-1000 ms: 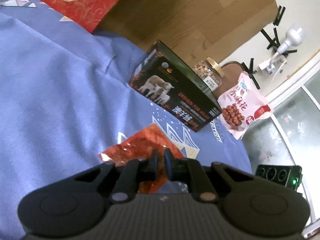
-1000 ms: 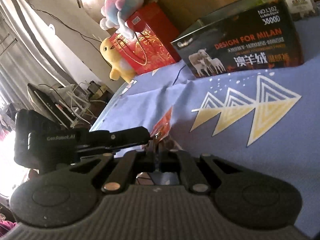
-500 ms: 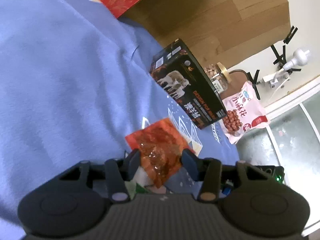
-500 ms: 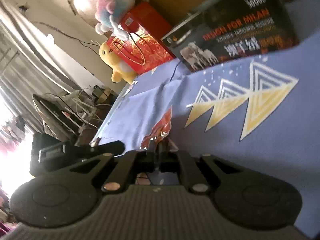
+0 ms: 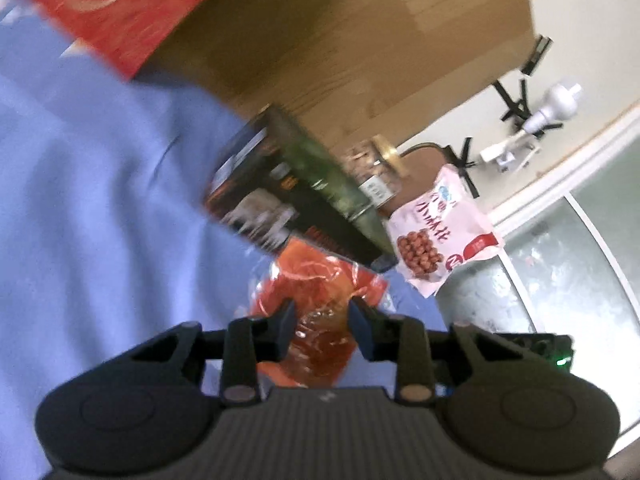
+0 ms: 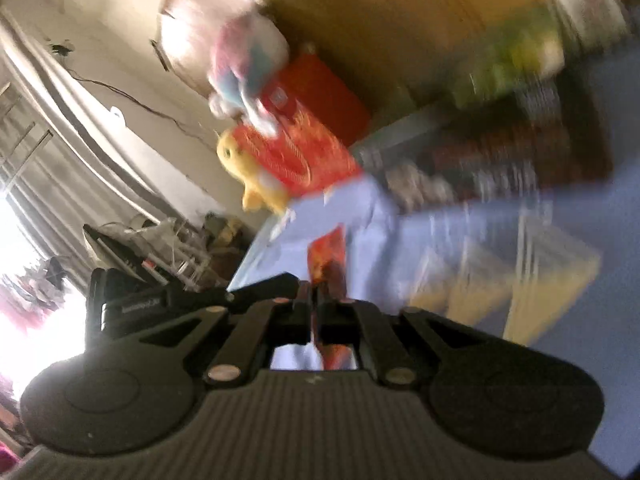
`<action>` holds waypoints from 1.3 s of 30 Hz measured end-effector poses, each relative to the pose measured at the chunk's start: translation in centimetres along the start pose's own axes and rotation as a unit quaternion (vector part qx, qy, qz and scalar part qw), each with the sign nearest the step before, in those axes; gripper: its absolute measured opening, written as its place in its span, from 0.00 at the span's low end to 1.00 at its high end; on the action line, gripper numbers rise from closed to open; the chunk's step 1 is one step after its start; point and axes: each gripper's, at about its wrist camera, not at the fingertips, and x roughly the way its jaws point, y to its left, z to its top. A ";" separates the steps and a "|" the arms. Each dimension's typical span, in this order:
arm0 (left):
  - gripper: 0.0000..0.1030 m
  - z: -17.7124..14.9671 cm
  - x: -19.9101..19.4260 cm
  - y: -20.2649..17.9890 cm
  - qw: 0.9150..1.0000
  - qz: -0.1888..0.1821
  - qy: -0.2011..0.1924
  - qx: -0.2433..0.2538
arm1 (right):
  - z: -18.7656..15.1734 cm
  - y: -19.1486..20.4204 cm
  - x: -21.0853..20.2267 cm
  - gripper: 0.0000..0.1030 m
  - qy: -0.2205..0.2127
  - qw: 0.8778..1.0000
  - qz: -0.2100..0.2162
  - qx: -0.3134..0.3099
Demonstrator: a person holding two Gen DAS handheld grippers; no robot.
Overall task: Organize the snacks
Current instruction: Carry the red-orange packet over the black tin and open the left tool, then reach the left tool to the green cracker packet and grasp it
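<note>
The right gripper (image 6: 315, 312) pinches the red snack packet (image 5: 320, 304) while the left gripper (image 5: 322, 320) hangs open around it, likely carrying it toward the black box (image 5: 296, 212) ahead.

Both views are motion-blurred, the right wrist view far worse: the dark box (image 6: 520, 152) and the plush toys (image 6: 248, 68) smear into streaks. Daylight floods in from a blown-out window (image 6: 24, 320) at that view's left edge, washing out detail there. In the left wrist view the pink snack bag (image 5: 440, 236) stays fairly sharp while the red gift bag (image 5: 120, 12) blurs. Fisheye bending curves every edge, with dark vignetted corners.
</note>
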 end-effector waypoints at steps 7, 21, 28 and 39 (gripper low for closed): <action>0.31 3.1 1.2 -1.1 1.000 -0.001 -0.021 0.020 | 4.3 -0.5 -1.1 0.03 -0.035 0.998 -0.036 -0.024; 0.49 2.6 1.2 -0.1 0.999 0.026 -0.030 0.013 | 9.8 -1.1 -0.5 0.03 -0.116 0.992 -0.038 -0.013; 0.49 0.5 -2.5 0.0 0.996 0.063 -0.059 0.028 | 10.5 -2.9 6.5 0.10 -0.064 0.994 -0.086 -0.021; 0.50 -5.2 -7.5 1.8 0.994 0.096 -0.042 0.015 | 4.8 -0.5 1.0 0.27 -0.045 0.994 -0.081 -0.059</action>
